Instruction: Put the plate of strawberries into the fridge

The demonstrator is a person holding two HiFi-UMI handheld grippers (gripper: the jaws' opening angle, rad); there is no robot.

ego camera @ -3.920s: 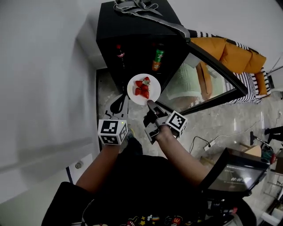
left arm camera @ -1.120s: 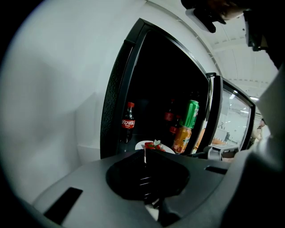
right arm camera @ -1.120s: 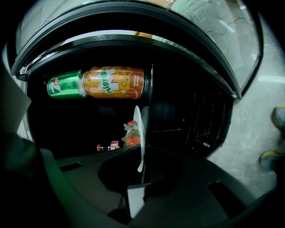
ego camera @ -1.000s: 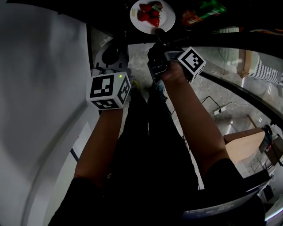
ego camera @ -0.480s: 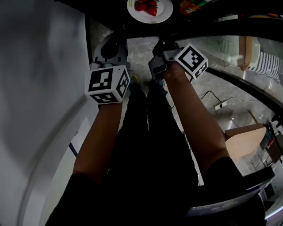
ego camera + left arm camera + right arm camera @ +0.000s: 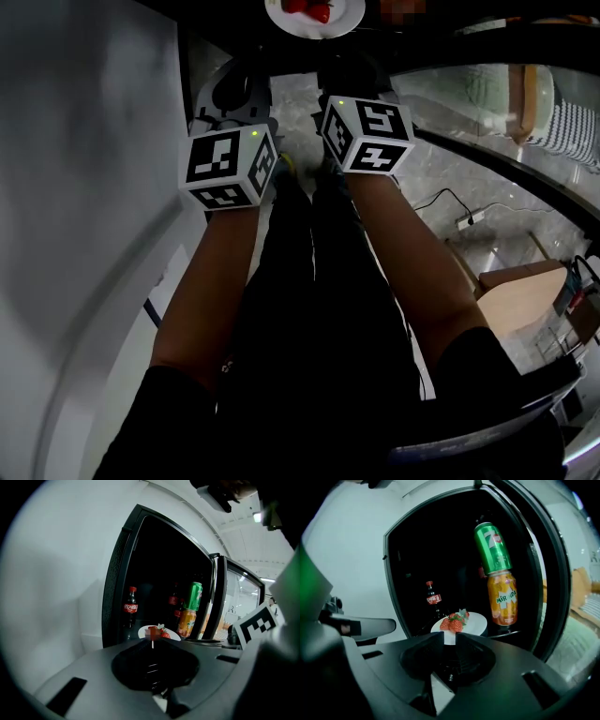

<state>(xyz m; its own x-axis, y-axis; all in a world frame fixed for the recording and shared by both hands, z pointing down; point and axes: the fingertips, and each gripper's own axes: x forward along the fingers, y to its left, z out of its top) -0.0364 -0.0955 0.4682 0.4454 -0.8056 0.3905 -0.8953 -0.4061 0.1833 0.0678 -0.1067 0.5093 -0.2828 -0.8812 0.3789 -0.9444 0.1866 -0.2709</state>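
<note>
White plate of strawberries sits inside the fridge, just ahead of the right gripper. Its jaws are slightly parted, with the plate rim showing in the gap; contact unclear. Left gripper is closed and empty, with the plate beyond it.

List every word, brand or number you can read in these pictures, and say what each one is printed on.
"Mirinda": on the orange can.
"7": on the green can directly above it; the rest of that logo is too small to read.
The red label on the cola bottle carries white script, but it is too small to read.
</note>
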